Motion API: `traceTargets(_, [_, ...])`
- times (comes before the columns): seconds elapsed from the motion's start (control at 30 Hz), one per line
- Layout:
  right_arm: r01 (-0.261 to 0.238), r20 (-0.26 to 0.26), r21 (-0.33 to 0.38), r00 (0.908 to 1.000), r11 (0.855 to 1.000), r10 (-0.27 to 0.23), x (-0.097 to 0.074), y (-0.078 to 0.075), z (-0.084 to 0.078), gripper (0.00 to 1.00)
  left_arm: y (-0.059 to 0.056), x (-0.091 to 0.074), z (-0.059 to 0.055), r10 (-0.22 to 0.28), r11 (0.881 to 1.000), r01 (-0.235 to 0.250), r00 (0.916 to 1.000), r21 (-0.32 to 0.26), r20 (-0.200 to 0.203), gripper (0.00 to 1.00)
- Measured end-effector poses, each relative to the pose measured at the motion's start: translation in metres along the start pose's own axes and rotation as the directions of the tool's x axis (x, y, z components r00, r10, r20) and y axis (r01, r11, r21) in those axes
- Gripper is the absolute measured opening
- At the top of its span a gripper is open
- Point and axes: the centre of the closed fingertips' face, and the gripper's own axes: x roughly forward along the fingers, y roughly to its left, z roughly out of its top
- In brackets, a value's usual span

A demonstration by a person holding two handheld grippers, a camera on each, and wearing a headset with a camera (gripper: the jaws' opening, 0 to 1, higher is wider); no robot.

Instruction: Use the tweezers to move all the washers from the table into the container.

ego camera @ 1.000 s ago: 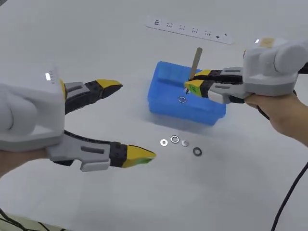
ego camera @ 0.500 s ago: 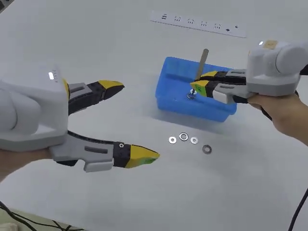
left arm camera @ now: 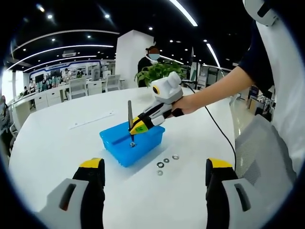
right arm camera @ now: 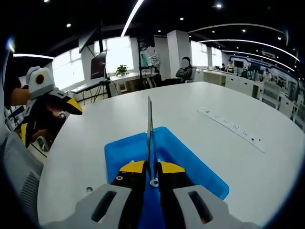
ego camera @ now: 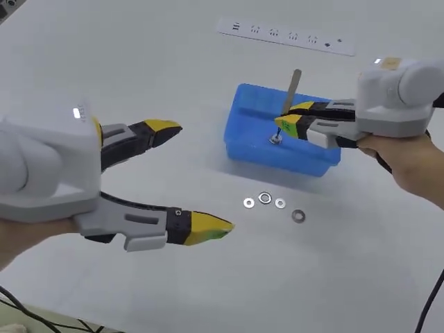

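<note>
- Right gripper (ego camera: 283,126) clamps slim metal tweezers (ego camera: 295,84), small steel washer (ego camera: 276,139) at their tip, over the blue plastic container (ego camera: 253,151).
- Four loose washers (ego camera: 265,199) lie on white worktop (ego camera: 139,62) beside it.
- Left gripper (ego camera: 200,176): jaws spread.

white desk (ego camera: 139,62) | blue container (ego camera: 277,159) mid-desk | four washers (ego camera: 265,198) loose in a row near its front wall | white power strip (ego camera: 286,36) beyond container, well apart

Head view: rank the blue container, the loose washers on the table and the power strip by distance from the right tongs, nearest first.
From the right tongs, shut on the tweezers:
1. blue container: directly under the tips.
2. loose washers: on the table, on the person's side of the container.
3. power strip: beyond the container, at the far side.
</note>
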Motion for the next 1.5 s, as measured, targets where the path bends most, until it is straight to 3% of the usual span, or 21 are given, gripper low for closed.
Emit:
traceTargets(0.1, [-0.005,0.002,-0.005,1.0000,1.000,0.005,-0.002,0.004,0.003,0.11,0.002,-0.001,0.002,0.010,1.000,-0.010,0.9999,0.001,0.004,0.92])
traceTargets(0.3, [-0.036,-0.030,-0.086,0.9990,0.996,0.034,-0.007,0.015,0.006,0.10,0.016,0.011,0.024,0.017,1.000,-0.017,0.9977,-0.001,0.066,0.91])
traceTargets(0.4, [-0.049,-0.051,-0.127,0.9978,0.991,0.042,-0.010,0.018,0.006,0.10,0.028,0.025,0.046,0.044,0.999,-0.047,0.9913,0.015,0.124,0.89])
traceTargets(0.53, [-0.056,-0.050,-0.148,0.9976,0.987,0.049,-0.014,0.021,0.008,0.10,0.033,0.043,0.068,0.025,1.000,-0.026,0.9821,0.002,0.187,0.86])
traceTargets(0.6, [-0.056,-0.047,-0.151,0.9976,0.987,0.050,-0.016,0.022,0.009,0.10,0.034,0.056,0.077,-0.001,1.000,-0.002,0.9789,0.016,0.204,0.84])
traceTargets(0.67, [-0.049,-0.041,-0.162,0.9982,0.986,0.043,-0.018,0.022,0.013,0.10,0.039,0.070,0.083,0.003,0.998,-0.015,0.9782,0.053,0.208,0.84])
traceTargets(0.73, [-0.047,-0.040,-0.174,0.9984,0.984,0.041,-0.020,0.022,0.015,0.10,0.038,0.084,0.085,-0.029,0.995,0.012,0.9821,0.095,0.186,0.82])
traceTargets(0.83, [-0.047,-0.039,-0.192,0.9984,0.980,0.040,-0.024,0.023,0.017,0.10,0.033,0.097,0.090,-0.089,0.992,0.072,0.9809,0.101,0.173,0.69])
traceTargets(0.97, [-0.049,-0.047,-0.207,0.9981,0.977,0.041,-0.027,0.022,0.014,0.10,0.036,0.109,0.095,-0.107,0.988,0.087,0.9804,0.125,0.165,0.66])
traceTargets(1.17, [-0.052,-0.040,-0.193,0.9982,0.980,0.045,-0.031,0.019,0.012,0.10,0.042,0.113,0.094,-0.139,0.985,0.119,0.9770,0.129,0.162,0.43])
traceTargets(1.3, [-0.064,-0.025,-0.177,0.9979,0.982,0.060,-0.031,0.021,0.013,0.09,0.038,0.113,0.098,-0.171,0.982,0.153,0.9679,0.109,0.184,0.40])
traceTargets(1.4, [-0.073,-0.017,-0.167,0.9973,0.983,0.071,-0.031,0.023,0.014,0.09,0.035,0.113,0.099,-0.195,0.977,0.175,0.9636,0.119,0.183,0.25])
traceTargets(1.5, [-0.081,-0.011,-0.161,0.9967,0.984,0.080,-0.031,0.024,0.015,0.09,0.030,0.113,0.100,-0.226,0.972,0.208,0.9557,0.112,0.189,0.21])
